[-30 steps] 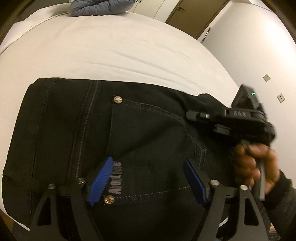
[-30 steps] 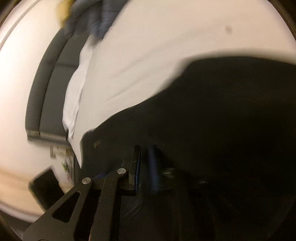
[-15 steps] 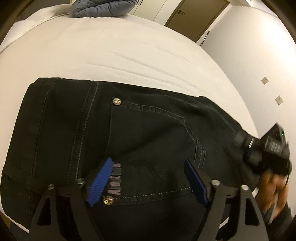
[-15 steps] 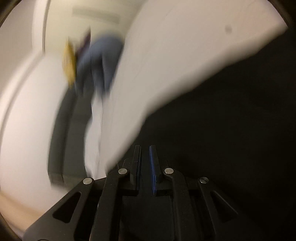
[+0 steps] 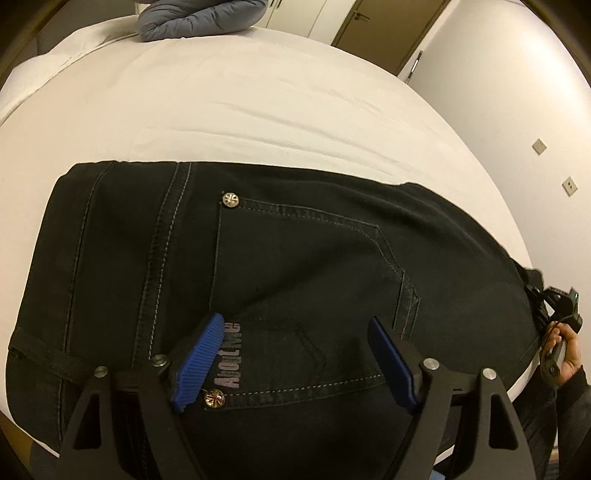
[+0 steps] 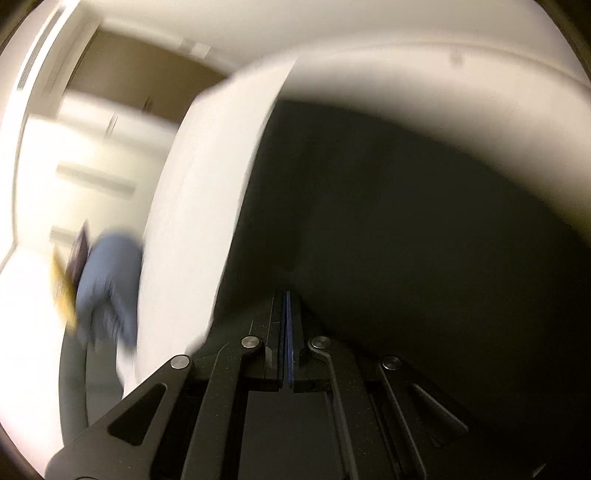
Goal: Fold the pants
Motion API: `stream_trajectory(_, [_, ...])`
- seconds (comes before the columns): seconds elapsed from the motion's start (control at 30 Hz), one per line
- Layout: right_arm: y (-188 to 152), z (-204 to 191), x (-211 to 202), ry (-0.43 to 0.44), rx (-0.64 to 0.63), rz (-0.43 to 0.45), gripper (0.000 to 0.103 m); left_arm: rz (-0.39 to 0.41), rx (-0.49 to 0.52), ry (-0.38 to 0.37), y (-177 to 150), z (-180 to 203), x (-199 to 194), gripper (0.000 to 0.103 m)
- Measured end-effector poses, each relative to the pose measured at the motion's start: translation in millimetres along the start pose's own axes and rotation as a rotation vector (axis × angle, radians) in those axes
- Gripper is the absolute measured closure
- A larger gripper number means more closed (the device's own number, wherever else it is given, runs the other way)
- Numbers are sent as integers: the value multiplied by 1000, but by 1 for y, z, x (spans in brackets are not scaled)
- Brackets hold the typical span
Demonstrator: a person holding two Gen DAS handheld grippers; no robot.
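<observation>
Left wrist view: left tongs spread wide, both blue pads visible, nothing between them. They hang just over the black pants, above the back pocket; whether the pads touch the cloth cannot be told. A printed label and a metal rivet sit just beside the left pad. A second rivet lies ahead of the tongs at the pocket's far corner.

Pants lie flat on the white bed, spreading to both sides of the left tongs, waistband end to their left. Bare sheet runs ahead of the tongs. A grey-blue padded garment rests at the far end of the bed, well apart from the pants.

To the right of the left tongs, at the pants' right end: the right hand on its black device, near the bed edge.

Right wrist view, heavily blurred: right tongs drawn together, only a thin blue line between the fingers. Dark pants cloth fills the frame ahead and to the right of them. Whether cloth is pinched between the fingers cannot be told. White bed to the left of these tongs; grey-blue garment further left.
</observation>
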State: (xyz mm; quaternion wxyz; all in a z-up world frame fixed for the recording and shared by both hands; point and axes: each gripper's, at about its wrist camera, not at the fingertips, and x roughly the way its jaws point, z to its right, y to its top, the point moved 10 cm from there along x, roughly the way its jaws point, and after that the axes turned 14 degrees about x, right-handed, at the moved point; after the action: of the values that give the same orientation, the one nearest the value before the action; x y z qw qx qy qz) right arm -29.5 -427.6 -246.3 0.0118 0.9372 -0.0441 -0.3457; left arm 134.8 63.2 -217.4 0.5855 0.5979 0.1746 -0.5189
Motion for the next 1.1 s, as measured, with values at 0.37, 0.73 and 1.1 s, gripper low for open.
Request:
stream_trajectory(0.37, [-73, -72, -52, 275, -98, -144, 100, 100, 54, -90, 40, 76, -29, 22])
stream_trajectory(0.73, [-279, -24, 85, 78, -212, -490, 103, 31, -29, -262, 25, 91, 30, 65])
stream_trajectory(1.1, [-28, 1, -63, -59, -144, 1, 44, 82, -139, -136, -5, -12, -22, 66])
